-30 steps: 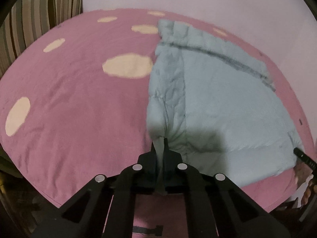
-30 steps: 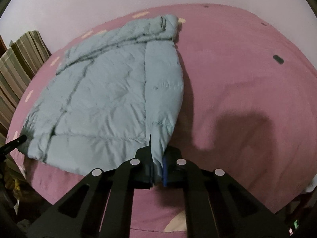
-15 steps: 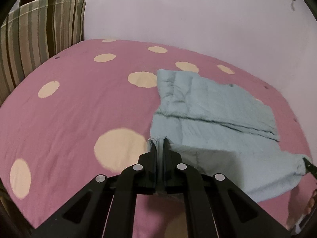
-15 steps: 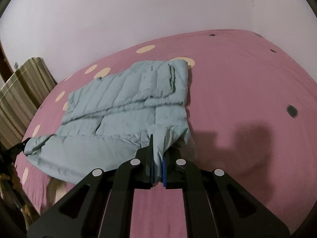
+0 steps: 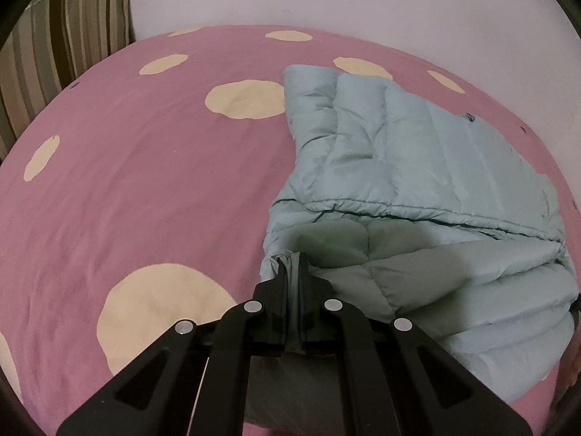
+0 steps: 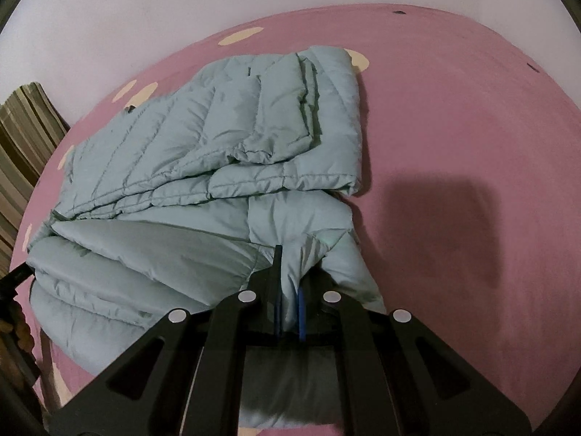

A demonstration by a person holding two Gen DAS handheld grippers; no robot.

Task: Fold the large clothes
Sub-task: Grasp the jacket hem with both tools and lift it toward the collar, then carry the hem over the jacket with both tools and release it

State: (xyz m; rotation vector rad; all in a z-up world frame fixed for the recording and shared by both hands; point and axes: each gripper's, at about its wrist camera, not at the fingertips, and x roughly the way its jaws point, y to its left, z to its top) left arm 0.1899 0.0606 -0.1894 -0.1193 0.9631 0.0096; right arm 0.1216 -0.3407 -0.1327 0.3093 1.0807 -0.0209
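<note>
So the pale blue puffer jacket is lying on the bed — pink sheet with cream dots — over toward the right side in the left wrist view, with a striped cushion propped at the far left corner against the wall. The far half of the jacket is flat on the sheet; the near hem is lifted and curling over toward it, so this looks like the bottom-to-top fold in progress.

Left tool is clamped tight on the jacket's left near corner, with the fabric bunched up between the jaws. Right tool is doing the same on the right near corner, jaws closed on a pinch of the shell. In the right wrist view you can also see a sleeve already folded in across the back, sitting a bit lumpy.

If I were doing this step, I'd keep both corners level with each other and carry them straight forward at the same pace — puffy stuff like this slides and springs back, so a skewed pull will probably leave a crooked crease. I'd aim to land the hem edge on or just short of the collar end, lower it until the fabric rests on the layer beneath, and only then let go. Main risks as I see it: the tucked sleeve getting dragged out, or trapped air making the top layer slip off once it's released.
</note>
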